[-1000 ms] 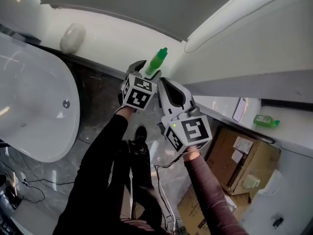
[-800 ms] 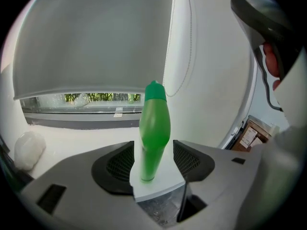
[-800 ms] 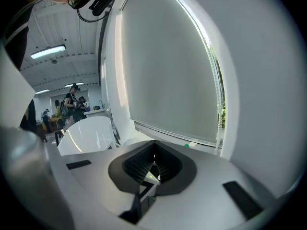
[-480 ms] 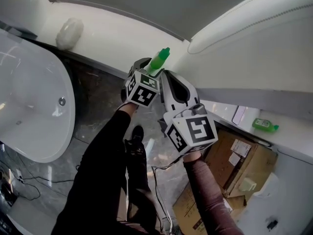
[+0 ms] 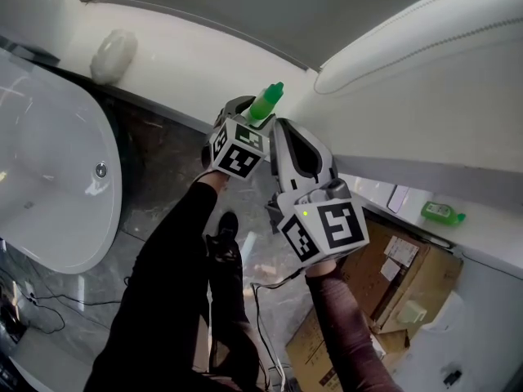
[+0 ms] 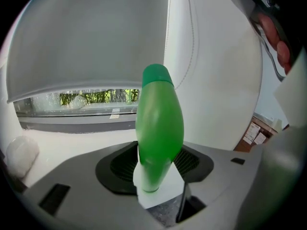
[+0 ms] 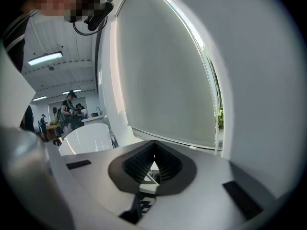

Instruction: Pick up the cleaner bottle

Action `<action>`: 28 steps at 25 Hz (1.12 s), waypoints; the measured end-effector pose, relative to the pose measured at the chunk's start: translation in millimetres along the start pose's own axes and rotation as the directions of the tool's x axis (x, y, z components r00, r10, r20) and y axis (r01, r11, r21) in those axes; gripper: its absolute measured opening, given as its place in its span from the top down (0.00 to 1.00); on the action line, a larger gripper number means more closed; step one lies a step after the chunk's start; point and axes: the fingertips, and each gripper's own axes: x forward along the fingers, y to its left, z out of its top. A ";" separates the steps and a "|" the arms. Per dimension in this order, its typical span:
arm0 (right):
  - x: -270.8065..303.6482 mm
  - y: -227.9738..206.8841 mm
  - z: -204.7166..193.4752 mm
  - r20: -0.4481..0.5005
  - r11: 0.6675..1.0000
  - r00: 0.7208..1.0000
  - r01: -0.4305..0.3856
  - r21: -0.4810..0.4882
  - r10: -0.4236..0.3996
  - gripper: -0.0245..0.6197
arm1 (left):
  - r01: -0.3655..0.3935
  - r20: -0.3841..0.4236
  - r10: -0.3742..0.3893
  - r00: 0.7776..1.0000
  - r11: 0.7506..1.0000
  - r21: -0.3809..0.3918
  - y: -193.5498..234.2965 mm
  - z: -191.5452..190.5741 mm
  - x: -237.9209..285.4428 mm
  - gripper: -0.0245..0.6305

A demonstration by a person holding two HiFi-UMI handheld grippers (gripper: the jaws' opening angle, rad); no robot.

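At upper centre, the green cleaner bottle [image 5: 266,100] is clamped by the fingers of the left gripper [image 5: 248,119], while the right gripper [image 7: 153,163] is held closed.

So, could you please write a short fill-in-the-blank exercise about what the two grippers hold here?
1. The left gripper is shut on a ___ bottle.
2. The right gripper is shut and holds ___.
3. In the head view, the white bathtub is at the ___ edge of the picture.

Missing words: green; nothing; left.
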 end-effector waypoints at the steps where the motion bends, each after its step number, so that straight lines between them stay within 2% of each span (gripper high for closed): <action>1: -0.3 0.0 0.9 0.006 1.000 1.000 -0.002 0.008 0.002 0.96 | -0.002 0.002 0.002 1.000 1.000 0.002 0.7 0.1 1.2 0.60; 10: -1.5 0.9 5.2 0.041 0.999 0.999 -0.016 0.039 0.015 0.96 | -0.036 -0.007 0.036 0.999 0.999 0.006 5.6 -7.6 11.8 0.63; 28: -1.8 1.4 5.0 0.050 0.999 0.998 -0.026 0.042 0.024 0.96 | -0.077 0.045 0.076 0.996 0.997 0.016 8.3 -10.5 -4.8 0.68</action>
